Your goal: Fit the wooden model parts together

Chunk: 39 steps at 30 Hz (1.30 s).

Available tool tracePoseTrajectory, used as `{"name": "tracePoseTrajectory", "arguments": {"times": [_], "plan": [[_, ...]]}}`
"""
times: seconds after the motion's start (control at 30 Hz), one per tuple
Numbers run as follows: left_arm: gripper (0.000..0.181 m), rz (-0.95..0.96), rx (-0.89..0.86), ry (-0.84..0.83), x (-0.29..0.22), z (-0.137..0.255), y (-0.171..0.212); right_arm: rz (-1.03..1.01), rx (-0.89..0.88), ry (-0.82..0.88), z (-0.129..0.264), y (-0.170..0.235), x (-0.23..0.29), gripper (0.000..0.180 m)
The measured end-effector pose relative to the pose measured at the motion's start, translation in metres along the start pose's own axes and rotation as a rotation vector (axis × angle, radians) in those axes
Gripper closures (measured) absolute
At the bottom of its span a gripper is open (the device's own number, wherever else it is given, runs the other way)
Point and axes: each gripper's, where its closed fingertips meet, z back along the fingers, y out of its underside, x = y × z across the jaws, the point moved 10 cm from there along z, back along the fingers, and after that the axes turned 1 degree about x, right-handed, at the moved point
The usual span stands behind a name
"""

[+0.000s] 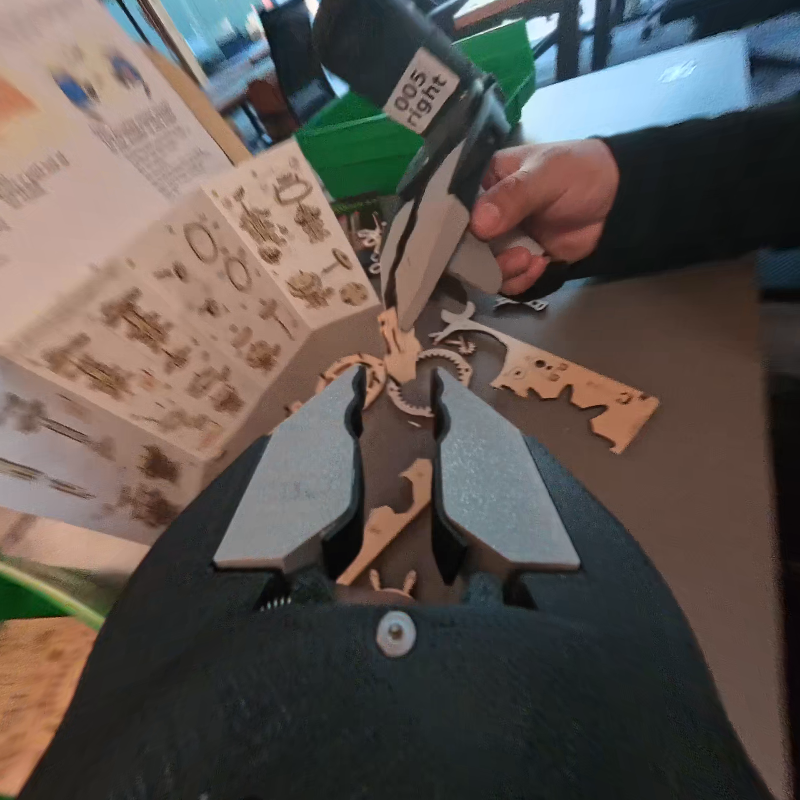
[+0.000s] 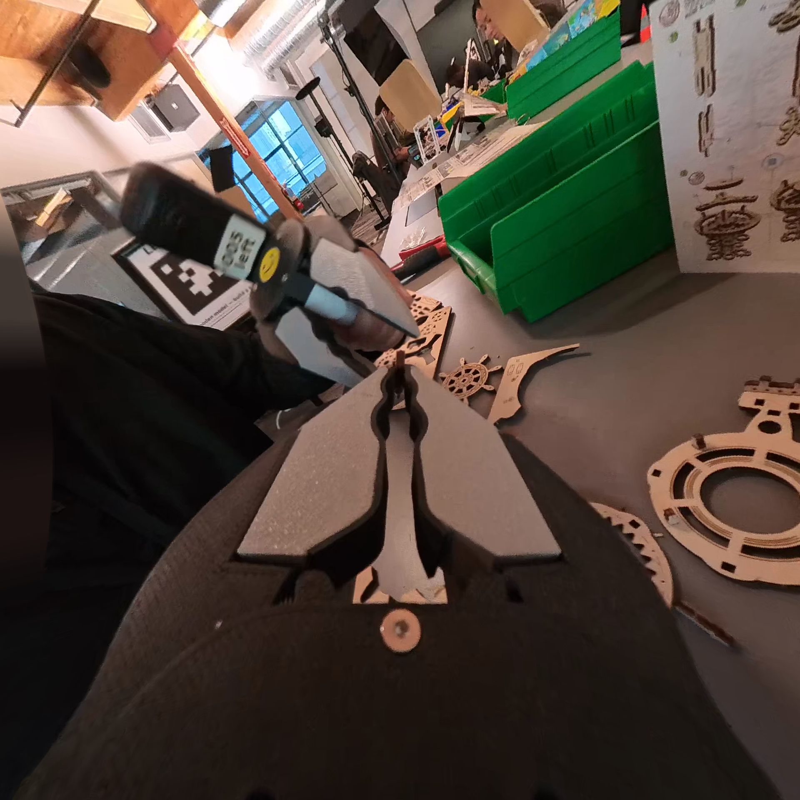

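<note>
- So, left wrist view first: the left gripper (image 1: 396, 385) has its jaws spread apart with nothing between them, hovering over the dark table (image 1: 671, 498).
- Just past its tips, the right gripper (image 1: 400, 322) points down from above, pinched on a small wooden piece (image 1: 398, 346) that hangs over a toothed ring part (image 1: 411, 389) lying on the table.
- A long jagged-edged wooden strip (image 1: 575, 389) lies flat to the right, and another flat piece (image 1: 389, 519) shows through the gap between the left gripper's fingers.
- A hand (image 1: 545, 208) holds the right gripper's handle; a folded instruction sheet (image 1: 195, 303) stands on the left, pretty blurry.
- Right wrist view: the jaws sit nearly together, clamped on that thin wooden piece seen edge-on at the tips (image 2: 397, 368).
- The left gripper (image 2: 389, 346) is close ahead on the left, jaws apart.
- On the table: a ship's wheel part (image 2: 469, 381), a curved plate (image 2: 524, 381) beside it, and a big round ring frame (image 2: 731, 498) well off to the right.
- Green bins (image 2: 562, 225) sit further back.
</note>
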Motion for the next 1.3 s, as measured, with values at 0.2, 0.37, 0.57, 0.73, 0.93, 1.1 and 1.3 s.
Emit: {"name": "tracePoseTrajectory", "arguments": {"times": [0.2,0.37,0.57,0.73,0.93,1.1,1.3], "plan": [[0.167,0.334,-0.110,0.254,0.018,-0.002,0.001,0.136,-0.001,0.001,0.001,-0.003,0.010,0.180],[0.179,0.345,-0.119,0.307,0.024,-0.006,0.005,0.217,0.021,0.045,0.000,-0.003,0.013,0.180],[0.178,0.338,-0.110,0.341,0.025,-0.012,0.010,0.204,-0.015,0.026,0.005,-0.005,0.010,0.180],[0.181,0.315,-0.131,0.287,0.027,-0.014,0.011,0.170,-0.049,0.037,0.008,-0.005,0.004,0.178],[0.181,0.405,-0.135,0.312,0.029,-0.019,0.018,0.193,-0.023,0.076,0.008,-0.003,0.001,0.177],[0.181,0.527,-0.160,0.365,0.033,-0.022,0.025,0.216,0.022,0.127,0.006,-0.002,0.000,0.178],[0.181,0.517,-0.150,0.367,0.031,-0.024,0.027,0.202,0.027,0.123,0.003,0.000,-0.002,0.178]]}}
